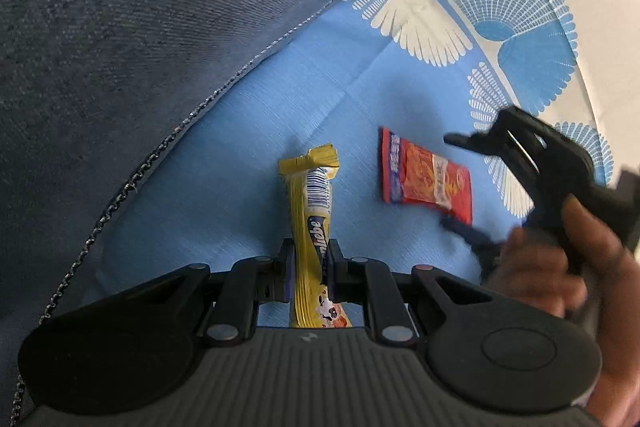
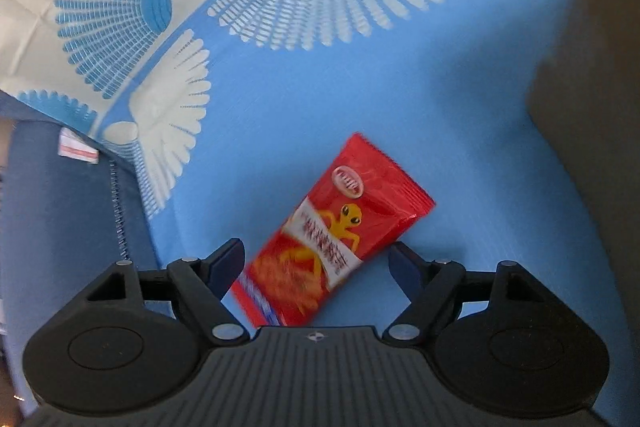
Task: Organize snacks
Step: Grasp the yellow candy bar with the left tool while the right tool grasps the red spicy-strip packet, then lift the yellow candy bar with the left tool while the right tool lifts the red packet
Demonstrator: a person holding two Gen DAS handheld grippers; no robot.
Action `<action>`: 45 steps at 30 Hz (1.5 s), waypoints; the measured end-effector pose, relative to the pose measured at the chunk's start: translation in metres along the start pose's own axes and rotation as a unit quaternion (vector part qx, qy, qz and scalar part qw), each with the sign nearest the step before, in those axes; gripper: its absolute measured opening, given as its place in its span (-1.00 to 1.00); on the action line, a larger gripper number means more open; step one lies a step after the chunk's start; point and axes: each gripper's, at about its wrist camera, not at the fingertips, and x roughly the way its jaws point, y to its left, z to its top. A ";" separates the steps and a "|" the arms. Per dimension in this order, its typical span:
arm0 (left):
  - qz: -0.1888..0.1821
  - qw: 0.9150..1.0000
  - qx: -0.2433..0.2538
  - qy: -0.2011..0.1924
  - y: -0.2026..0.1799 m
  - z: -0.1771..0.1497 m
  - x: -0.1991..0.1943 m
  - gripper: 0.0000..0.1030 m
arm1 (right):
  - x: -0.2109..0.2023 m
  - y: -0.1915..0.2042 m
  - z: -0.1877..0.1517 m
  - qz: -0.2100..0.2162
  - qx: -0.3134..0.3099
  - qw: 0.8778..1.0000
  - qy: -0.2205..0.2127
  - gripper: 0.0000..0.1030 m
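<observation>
My left gripper (image 1: 311, 254) is shut on a long yellow snack bar (image 1: 314, 203), which sticks out forward between the pads over the blue cloth. To its right lies a red snack packet (image 1: 426, 181) flat on the cloth. My right gripper (image 1: 456, 183), blurred and held by a hand (image 1: 560, 259), hovers at the packet's right end. In the right wrist view the right gripper (image 2: 316, 259) is open, its jaws set wide on either side of the red snack packet (image 2: 340, 231); the pads do not touch it.
A blue and cream patterned tablecloth (image 1: 500, 27) covers the surface. A large blue denim bag (image 1: 120, 27) with a zipper lies on the left. A beige object (image 2: 592, 107) stands at the right edge of the right wrist view.
</observation>
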 end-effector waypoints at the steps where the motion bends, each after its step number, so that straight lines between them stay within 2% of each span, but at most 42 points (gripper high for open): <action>1: 0.003 1.000 -0.001 -0.001 0.001 0.001 -0.001 -0.69 | 0.004 0.009 0.003 -0.011 -0.019 1.000 -0.007 0.59; 5: 0.006 1.000 -0.007 -0.001 0.007 0.003 -0.002 -0.69 | 0.026 0.049 0.007 -0.066 -0.125 0.990 -0.013 0.60; 7: 0.008 1.000 -0.007 0.001 0.008 0.002 -0.002 -0.69 | 0.037 0.067 0.002 -0.095 -0.186 0.978 -0.013 0.60; 10: 0.009 1.000 -0.008 0.002 0.010 0.002 -0.001 -0.69 | 0.048 0.082 -0.015 -0.143 -0.265 0.953 -0.024 0.54; 11: 0.011 1.000 -0.008 0.001 0.010 0.002 -0.002 -0.69 | 0.047 0.083 -0.019 -0.144 -0.272 0.951 -0.032 0.40; 12: 0.011 1.000 -0.007 0.000 0.010 0.002 -0.002 -0.69 | 0.044 0.081 -0.021 -0.140 -0.274 0.951 -0.037 0.17; 14: 0.010 1.000 -0.006 0.001 0.010 0.002 -0.002 -0.69 | 0.038 0.078 -0.025 -0.133 -0.282 0.949 -0.046 -0.02; 15: 0.010 1.000 -0.004 0.000 0.009 0.002 -0.003 -0.69 | 0.035 0.076 -0.027 -0.132 -0.285 0.948 -0.047 -0.04; 18: 0.009 1.000 -0.001 0.001 0.008 0.002 -0.003 -0.69 | 0.018 0.062 -0.029 -0.110 -0.281 0.952 -0.046 -0.07; 21: 0.004 1.000 0.008 0.000 0.003 0.001 -0.003 -0.69 | -0.016 0.048 -0.039 -0.089 -0.287 0.952 -0.060 -0.08; 29: -0.013 0.997 0.081 -0.001 -0.013 -0.013 -0.008 -0.69 | -0.136 -0.002 -0.091 -0.022 -0.344 0.935 -0.087 -0.08; 34: -0.041 0.988 0.148 -0.011 -0.017 -0.029 -0.028 -0.69 | -0.191 -0.044 -0.135 0.027 -0.358 0.930 -0.079 -0.08; 39: -0.084 0.970 0.217 -0.066 0.003 -0.072 -0.073 -0.69 | -0.227 -0.088 -0.191 0.090 -0.381 0.919 -0.049 -0.07; 41: -0.090 0.970 0.210 -0.082 0.019 -0.091 -0.084 -0.69 | -0.230 -0.104 -0.214 0.101 -0.397 0.911 -0.047 -0.07; 43: -0.090 0.978 0.165 -0.094 0.038 -0.107 -0.090 -0.69 | -0.228 -0.113 -0.233 0.099 -0.411 0.904 -0.056 -0.07; 45: -0.089 0.982 0.135 -0.102 0.051 -0.124 -0.093 -0.69 | -0.218 -0.124 -0.245 0.096 -0.407 0.906 -0.065 -0.07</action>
